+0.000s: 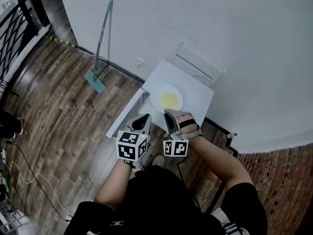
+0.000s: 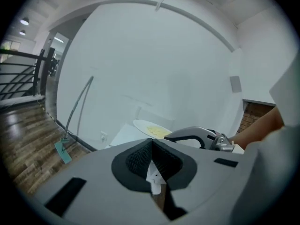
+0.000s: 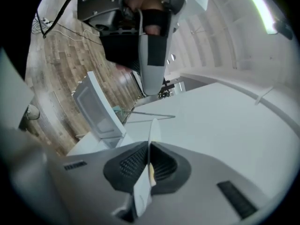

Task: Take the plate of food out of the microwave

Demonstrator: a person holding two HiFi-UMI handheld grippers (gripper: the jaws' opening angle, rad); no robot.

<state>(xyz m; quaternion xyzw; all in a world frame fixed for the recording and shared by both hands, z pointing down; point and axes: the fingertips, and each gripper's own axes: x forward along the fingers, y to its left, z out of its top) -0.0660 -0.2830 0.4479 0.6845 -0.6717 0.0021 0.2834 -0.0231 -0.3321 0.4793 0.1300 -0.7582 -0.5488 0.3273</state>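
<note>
plate of food point(image 1: 166, 99) held by right tongs point(image 1: 169, 113) over white desk point(image 1: 200, 99)
right tongs clamped on the plate's near rim, yellow food on top; left tongs point(image 1: 144, 117) closed with nothing between them, just left of the plate, not touching it.

The yellow food point(image 1: 169, 100) on the plate point(image 1: 157, 95) is too small to identify.

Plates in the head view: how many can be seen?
1. The round white plate of yellow food, its rim clamped in the right gripper, near the white microwave. Others may be hidden inside it.
</note>
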